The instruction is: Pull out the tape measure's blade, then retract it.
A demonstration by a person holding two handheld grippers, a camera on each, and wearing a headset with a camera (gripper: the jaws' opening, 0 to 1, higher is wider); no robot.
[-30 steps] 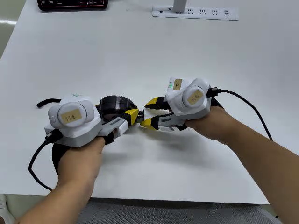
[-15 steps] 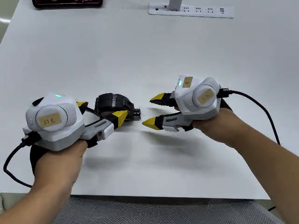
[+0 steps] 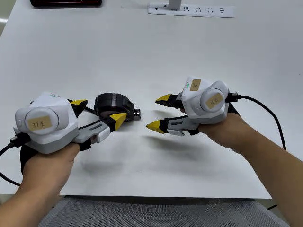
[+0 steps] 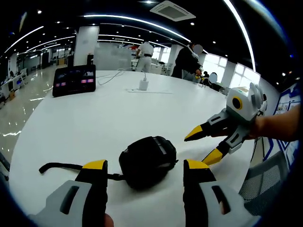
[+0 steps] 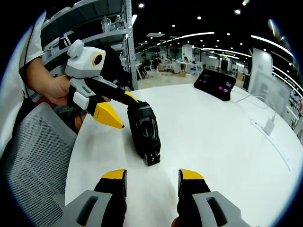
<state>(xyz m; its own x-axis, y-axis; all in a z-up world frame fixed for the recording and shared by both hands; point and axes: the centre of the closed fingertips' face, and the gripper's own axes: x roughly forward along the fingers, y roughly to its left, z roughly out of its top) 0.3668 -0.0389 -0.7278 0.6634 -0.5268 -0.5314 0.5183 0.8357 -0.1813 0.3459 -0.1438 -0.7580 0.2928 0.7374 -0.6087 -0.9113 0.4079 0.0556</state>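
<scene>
The left gripper [image 3: 99, 109] holds its jaws wide on both sides of the black tape measure [image 3: 113, 104] on the white table [image 3: 142, 56], with the right gripper [image 3: 155, 113], also wide, at its 3 o'clock.

Open-plan office: distant desks [image 5: 182, 66], strip lights [image 4: 132, 20]

Head view looks steeply down on the table [image 3: 142, 47]; both gripper views face each other, low and close, sharing the tape [image 4: 147, 161].
</scene>
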